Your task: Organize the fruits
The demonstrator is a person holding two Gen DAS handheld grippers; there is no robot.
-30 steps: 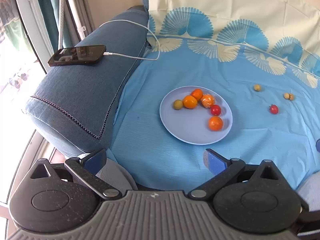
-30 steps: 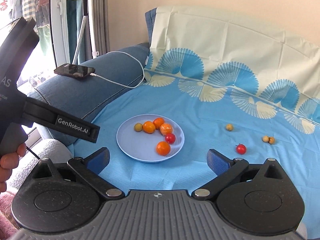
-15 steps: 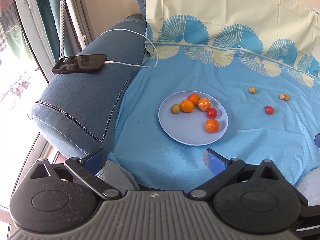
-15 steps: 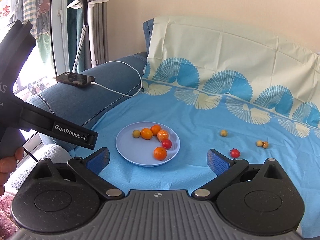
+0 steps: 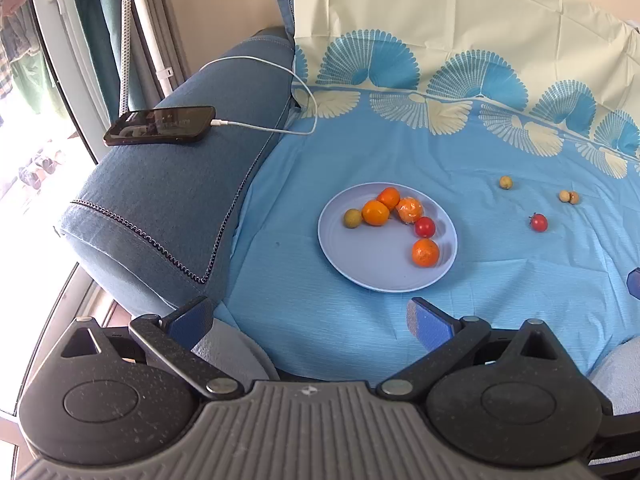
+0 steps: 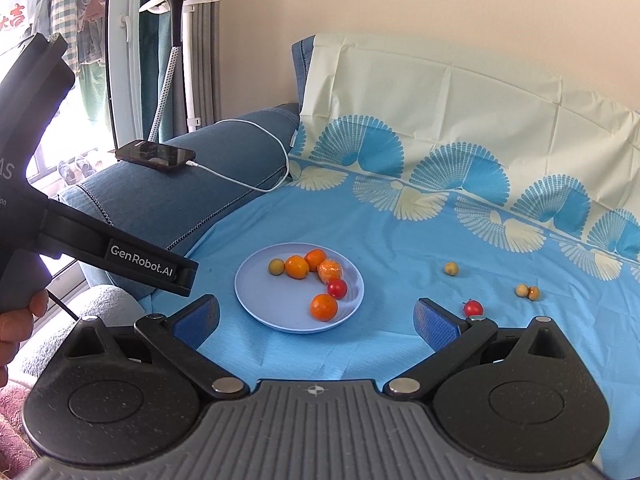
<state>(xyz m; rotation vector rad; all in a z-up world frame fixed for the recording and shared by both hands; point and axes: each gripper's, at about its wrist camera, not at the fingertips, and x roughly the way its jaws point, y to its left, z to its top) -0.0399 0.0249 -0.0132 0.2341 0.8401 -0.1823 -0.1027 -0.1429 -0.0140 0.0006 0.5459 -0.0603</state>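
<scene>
A pale blue plate (image 5: 360, 268) (image 6: 272, 308) lies on the blue cloth and holds several fruits: oranges (image 5: 425, 252) (image 6: 324, 307), a red cherry tomato (image 5: 424, 227) (image 6: 337, 288) and a small tan longan (image 5: 352, 218) (image 6: 276, 267). Loose on the cloth to the right lie another cherry tomato (image 5: 538, 222) (image 6: 473, 308), a single longan (image 5: 505, 182) (image 6: 451, 268) and a pair of longans (image 5: 568, 197) (image 6: 527, 291). My left gripper (image 5: 310, 320) is open, short of the plate. My right gripper (image 6: 316, 320) is open too, held back from the fruit. Both are empty.
A blue sofa armrest (image 5: 168, 200) on the left carries a black phone (image 5: 160, 125) (image 6: 155, 156) with a white charging cable (image 5: 280, 128). A cream and blue cloth drapes the backrest (image 6: 440, 92). A garment steamer stand (image 6: 176, 40) is by the window. A hand (image 6: 20, 320) holds the left gripper's handle.
Both grippers have drawn back and tilted up, so the plate and fruit look smaller and more of the backrest and wall shows. Nothing was grasped or moved.
</scene>
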